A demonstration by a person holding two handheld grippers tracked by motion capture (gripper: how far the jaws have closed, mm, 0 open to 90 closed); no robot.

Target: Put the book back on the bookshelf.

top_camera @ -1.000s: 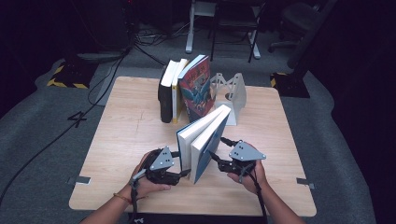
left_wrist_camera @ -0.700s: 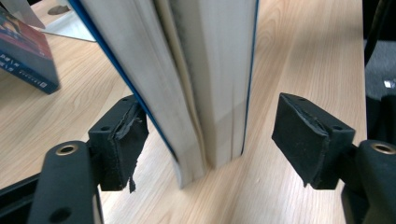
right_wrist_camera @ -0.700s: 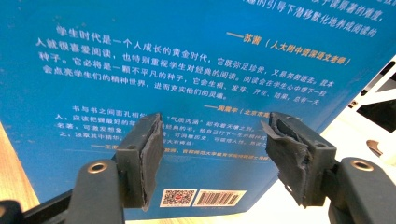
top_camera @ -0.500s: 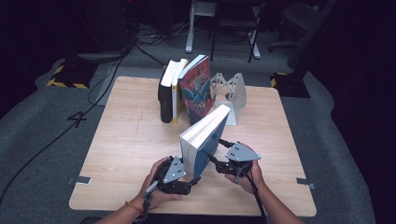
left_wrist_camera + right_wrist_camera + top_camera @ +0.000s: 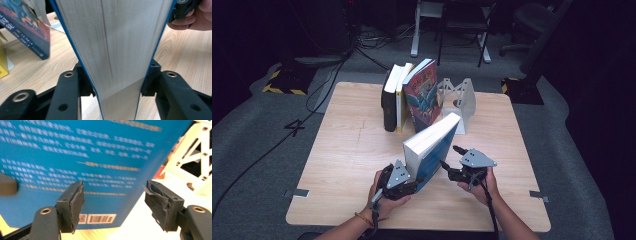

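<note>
Left gripper view: the book (image 5: 112, 50), tilted on the counter (image 5: 37, 72), sits between the left hand-held gripper (image 5: 116, 86), whose jaws have just closed onto its covers. Hold squarely, low. Right hand-held gripper (image 5: 113, 200) stands spread beside the back cover; steady it.

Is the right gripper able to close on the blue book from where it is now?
Probably not yet. The right gripper stands open facing the flat back cover of the blue book, with no edge between its jaws; the left gripper already clamps it.
</note>
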